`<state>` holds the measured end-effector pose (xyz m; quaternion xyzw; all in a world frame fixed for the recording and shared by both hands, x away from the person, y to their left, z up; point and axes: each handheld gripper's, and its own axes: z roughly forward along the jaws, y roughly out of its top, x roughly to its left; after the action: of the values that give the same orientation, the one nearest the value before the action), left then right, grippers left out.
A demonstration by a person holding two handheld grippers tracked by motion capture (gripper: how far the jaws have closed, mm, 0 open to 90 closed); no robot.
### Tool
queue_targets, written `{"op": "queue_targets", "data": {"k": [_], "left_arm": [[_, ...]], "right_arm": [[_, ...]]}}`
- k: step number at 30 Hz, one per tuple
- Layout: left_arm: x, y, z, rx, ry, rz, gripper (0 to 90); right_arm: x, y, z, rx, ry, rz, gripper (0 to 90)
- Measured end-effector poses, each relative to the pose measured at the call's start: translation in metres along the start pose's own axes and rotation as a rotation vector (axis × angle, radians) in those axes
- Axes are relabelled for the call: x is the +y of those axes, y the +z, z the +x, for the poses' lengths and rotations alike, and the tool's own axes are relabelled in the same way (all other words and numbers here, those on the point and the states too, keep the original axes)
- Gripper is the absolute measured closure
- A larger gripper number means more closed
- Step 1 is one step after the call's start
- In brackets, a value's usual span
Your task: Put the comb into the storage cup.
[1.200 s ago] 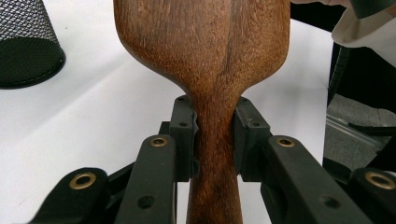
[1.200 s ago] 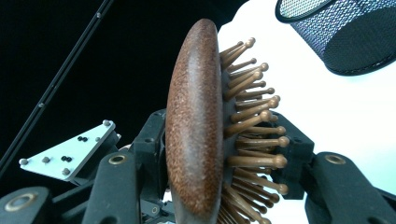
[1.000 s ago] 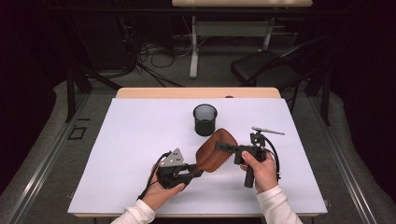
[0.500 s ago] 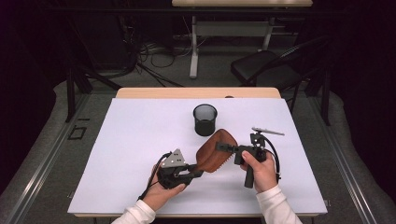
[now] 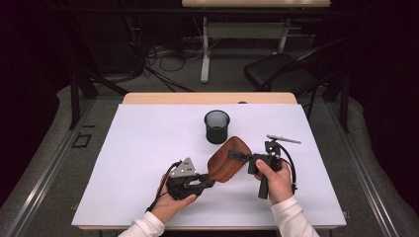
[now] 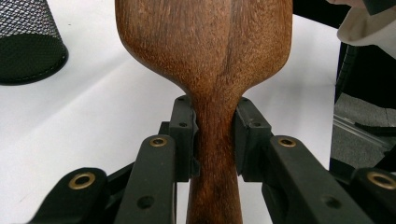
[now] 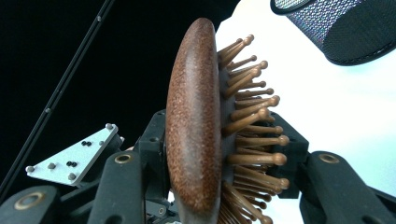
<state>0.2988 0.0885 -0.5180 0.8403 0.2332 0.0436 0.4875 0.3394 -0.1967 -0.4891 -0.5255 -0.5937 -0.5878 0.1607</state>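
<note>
A brown wooden hairbrush (image 5: 228, 162) is held off the white table between both grippers. My left gripper (image 5: 210, 181) is shut on its narrow handle: in the left gripper view the two pads press the neck of the hairbrush (image 6: 205, 46) from either side, at the left gripper (image 6: 214, 126). My right gripper (image 5: 236, 155) is shut on the head. In the right gripper view one jaw lies against the rounded back of the hairbrush (image 7: 194, 126) and the other against its wooden bristles, at the right gripper (image 7: 219, 140). The left gripper's grey plate (image 7: 74, 156) shows behind it.
A black mesh cup (image 5: 217, 127) stands upright on the white table (image 5: 143, 148), just beyond the brush; it also appears as the mesh cup (image 6: 28, 46) and the mesh cup (image 7: 345, 32). A dark chair (image 5: 281, 74) and cables lie on the floor beyond the table's far edge.
</note>
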Motion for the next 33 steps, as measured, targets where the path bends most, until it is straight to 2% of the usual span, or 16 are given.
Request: {"op": "queue_targets", "data": {"k": [21,25,33], "left_arm": [[-0.0006,0.0009,0.0003,0.001,-0.01,-0.004,71.9],[-0.0006,0.0009,0.0003,0.0,-0.013,-0.006,71.6],[-0.0009,0.0005,0.0019,0.003,-0.024,-0.01,67.5]], "right_arm": [[-0.001,0.0002,-0.0043,0.0,0.045,-0.011,50.4],[-0.0006,-0.001,-0.0054,-0.001,0.054,0.005,50.5],[-0.0005,-0.0013,-0.0078,-0.005,0.066,-0.013,50.8]]}}
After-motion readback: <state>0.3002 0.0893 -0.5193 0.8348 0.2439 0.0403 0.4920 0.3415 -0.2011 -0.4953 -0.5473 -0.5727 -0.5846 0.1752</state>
